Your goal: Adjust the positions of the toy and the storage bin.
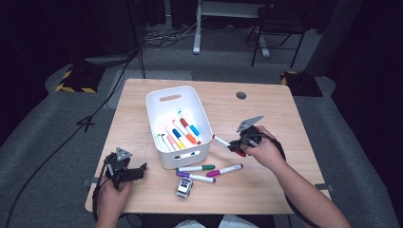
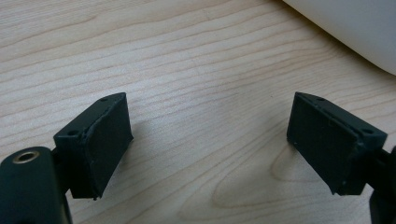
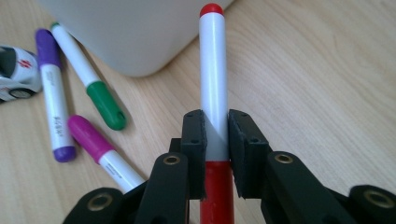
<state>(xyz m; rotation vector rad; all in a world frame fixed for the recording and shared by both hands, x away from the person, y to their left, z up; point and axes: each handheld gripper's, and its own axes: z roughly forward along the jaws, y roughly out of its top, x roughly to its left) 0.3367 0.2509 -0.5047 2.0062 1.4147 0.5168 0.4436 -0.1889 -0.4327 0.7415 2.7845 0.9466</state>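
Note:
My right gripper (image 1: 236, 146) (image 3: 215, 122) is shut on a red-capped white marker (image 1: 220, 140) (image 3: 213, 70), lifted a little off the table just right of the white bin (image 1: 183, 159) (image 3: 135, 32). The marker's red-tipped end points toward the bin. Several coloured markers lie inside the bin. At the table's front left corner my left gripper (image 1: 137, 171) (image 2: 208, 135) stands open over bare wood, nothing between its pads, with the bin's wall (image 2: 355, 28) at the far right of its view.
In front of the bin lie a green marker (image 1: 196, 168) (image 3: 88, 74), a purple marker (image 1: 195, 177) (image 3: 53, 102) and a magenta marker (image 1: 224, 170) (image 3: 100, 149). A small toy car (image 1: 184, 187) (image 3: 16, 72) sits near the wooden table's (image 1: 266, 114) front edge.

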